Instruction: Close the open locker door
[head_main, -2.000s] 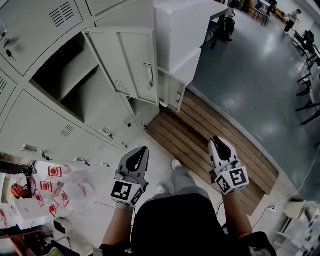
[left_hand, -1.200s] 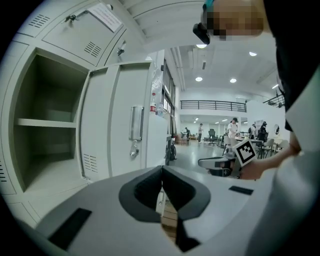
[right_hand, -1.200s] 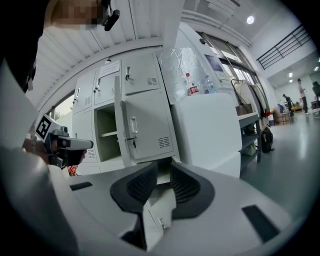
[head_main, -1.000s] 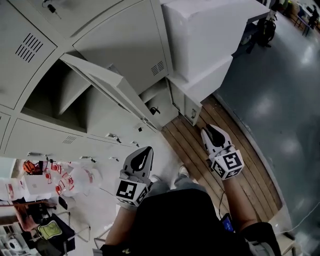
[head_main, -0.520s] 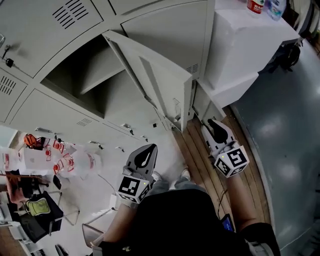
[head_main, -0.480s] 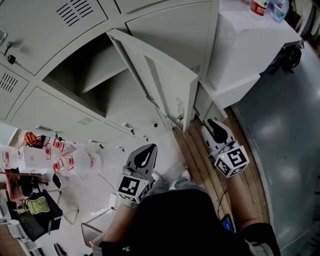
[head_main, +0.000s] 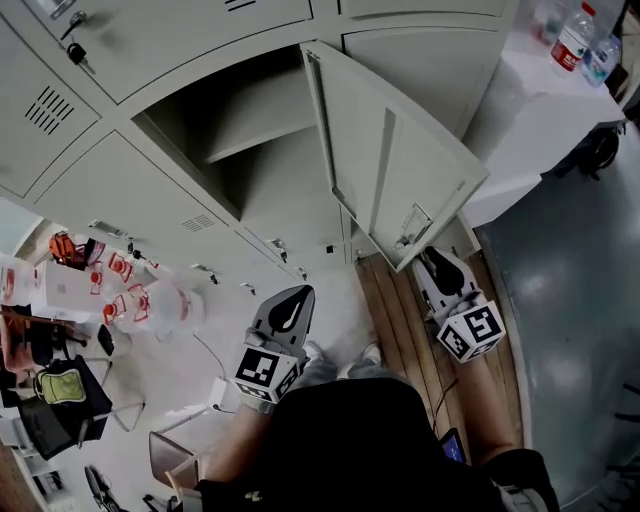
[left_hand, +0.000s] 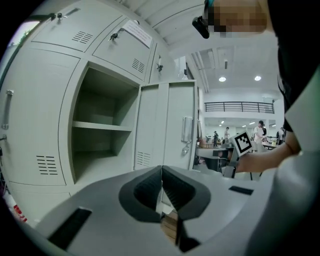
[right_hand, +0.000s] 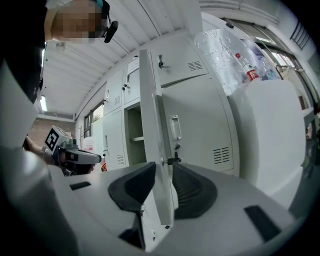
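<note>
The open locker door swings out from an empty shelved compartment, its latch handle near the free edge. My right gripper is just beside the door's lower corner. In the right gripper view the door's edge stands upright in line with the gap of that gripper, whose jaws are parted; I cannot tell whether they touch it. My left gripper hangs lower left, away from the door, and its tips meet with nothing held.
A white cabinet with bottles on top stands right of the lockers. Wooden slats cover the floor below the door. Bags and packets and a chair lie at the left. People stand far off.
The view has swung toward the lockers. The open door now looms larger, and its lower corner has come next to my right gripper. Both grippers keep their places in front of the body.
</note>
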